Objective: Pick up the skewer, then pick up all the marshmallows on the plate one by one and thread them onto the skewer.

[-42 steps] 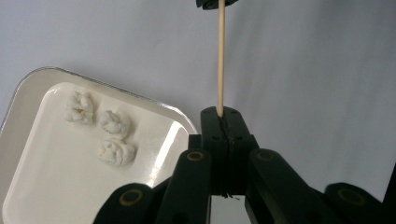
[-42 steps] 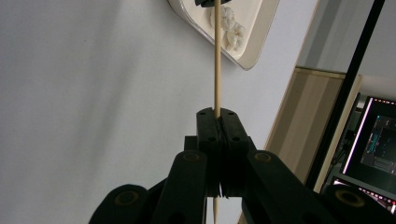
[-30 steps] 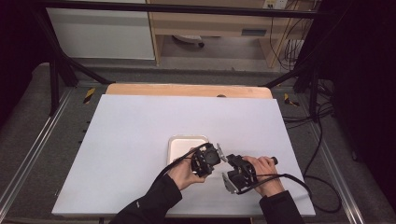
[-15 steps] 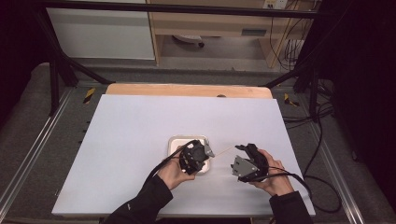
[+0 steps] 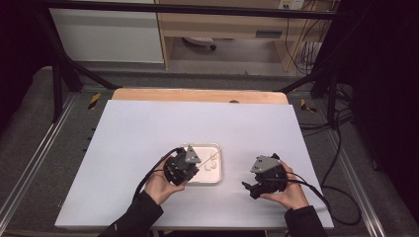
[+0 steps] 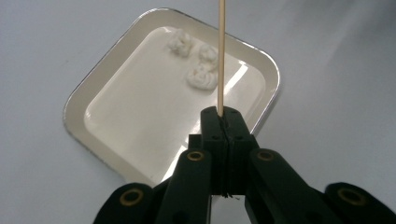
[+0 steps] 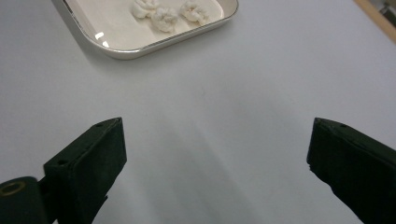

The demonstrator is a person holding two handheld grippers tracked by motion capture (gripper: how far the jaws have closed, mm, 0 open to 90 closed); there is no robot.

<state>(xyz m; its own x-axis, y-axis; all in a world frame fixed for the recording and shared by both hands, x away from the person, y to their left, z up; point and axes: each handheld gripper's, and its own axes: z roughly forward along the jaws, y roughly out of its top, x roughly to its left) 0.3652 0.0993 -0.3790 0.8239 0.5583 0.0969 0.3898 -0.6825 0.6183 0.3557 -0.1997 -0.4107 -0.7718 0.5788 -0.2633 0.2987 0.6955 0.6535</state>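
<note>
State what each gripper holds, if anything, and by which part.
The left gripper is shut on a thin wooden stick, pinched at its near end, above the tray. The right gripper is open and holds nothing.

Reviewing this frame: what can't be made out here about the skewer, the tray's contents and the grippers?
- Wooden skewer: far tip cut off by the top edge, left gripper view.
- White pieces in the tray: too small and featureless to identify.
- Left gripper, high view: jaws hidden under its grey plate.
- Right gripper: open, empty.
</note>
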